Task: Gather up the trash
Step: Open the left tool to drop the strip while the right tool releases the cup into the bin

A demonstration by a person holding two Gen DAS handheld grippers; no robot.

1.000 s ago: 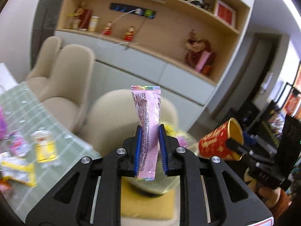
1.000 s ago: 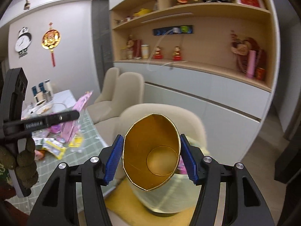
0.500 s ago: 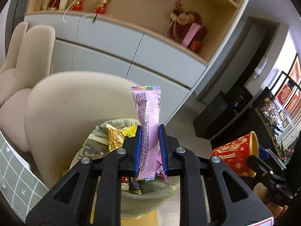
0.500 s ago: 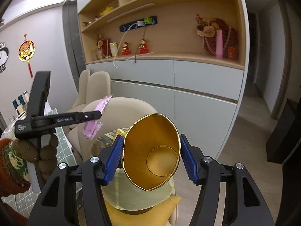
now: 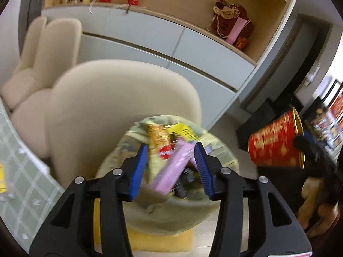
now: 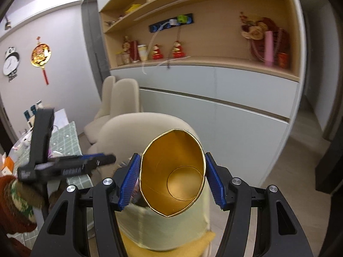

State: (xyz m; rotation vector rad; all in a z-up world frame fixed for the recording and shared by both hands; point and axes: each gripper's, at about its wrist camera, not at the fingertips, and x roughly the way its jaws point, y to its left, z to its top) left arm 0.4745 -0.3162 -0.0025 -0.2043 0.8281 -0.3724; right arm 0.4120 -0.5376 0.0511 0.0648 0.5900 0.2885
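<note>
Hovering at lower centre, the left gripper [image 5: 171,169] has just been opening its jaws; the pink wrapper [image 5: 171,171] tilts loose between them, above the lined trash bin [image 5: 223,152] already holding wrappers. Right gripper [image 6: 171,180], lower centre of its view, clenches the squeezed red-and-gold cup [image 6: 173,171]. Beige chair [image 5: 103,107] behind; shelving [image 6: 214,21] across the top.

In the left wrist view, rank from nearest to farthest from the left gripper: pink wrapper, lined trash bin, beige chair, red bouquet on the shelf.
1. pink wrapper, loose between the open blue pads of the left gripper
2. lined trash bin, just below
3. beige chair, behind the bin
4. red bouquet, upper right, on the shelf
</note>
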